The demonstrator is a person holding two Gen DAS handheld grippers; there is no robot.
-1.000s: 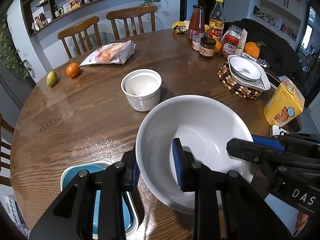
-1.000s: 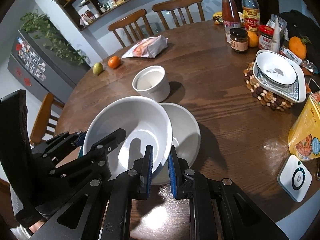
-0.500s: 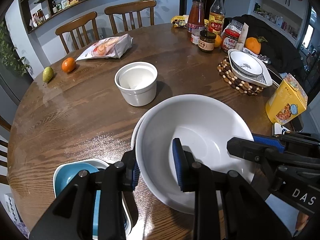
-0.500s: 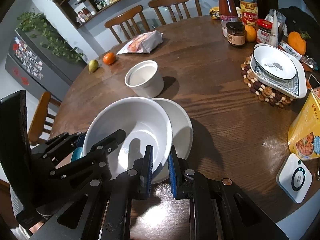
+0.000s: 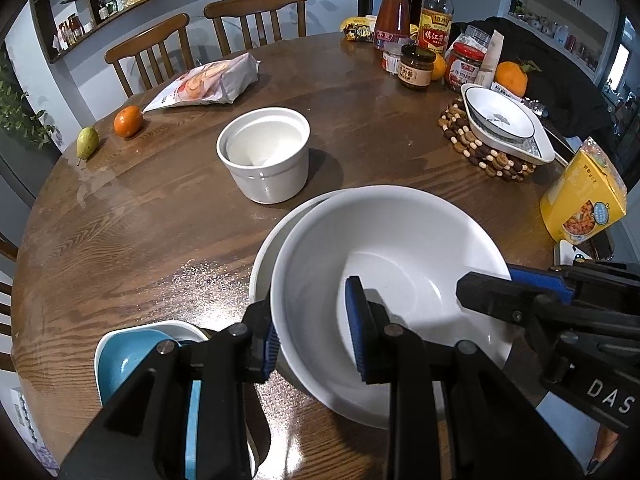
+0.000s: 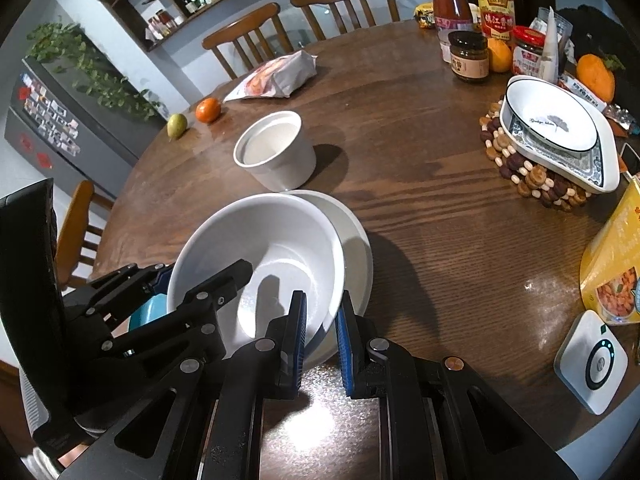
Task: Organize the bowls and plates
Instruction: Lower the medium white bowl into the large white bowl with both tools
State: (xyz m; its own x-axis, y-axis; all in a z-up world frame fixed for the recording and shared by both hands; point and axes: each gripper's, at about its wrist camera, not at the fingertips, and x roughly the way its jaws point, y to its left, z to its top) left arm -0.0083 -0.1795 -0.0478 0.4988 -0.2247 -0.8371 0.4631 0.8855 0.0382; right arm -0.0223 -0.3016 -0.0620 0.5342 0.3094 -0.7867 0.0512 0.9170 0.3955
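Lowered since earlier, our white bowl [image 5: 384, 280], clamped by both the left gripper [image 5: 312, 336] and right gripper [image 6: 320, 332], nearly nests in the shallow bowl [image 6: 352, 240]; the ramekin [image 5: 266, 152] at twelve o'clock remains unsorted.

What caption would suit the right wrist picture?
Both grippers hold a white bowl by its rim over a second white bowl on the wooden table.

A round wooden table [image 5: 360, 128] carries a white pot [image 5: 264, 152], an orange [image 5: 128, 121] and a pear [image 5: 87, 142].
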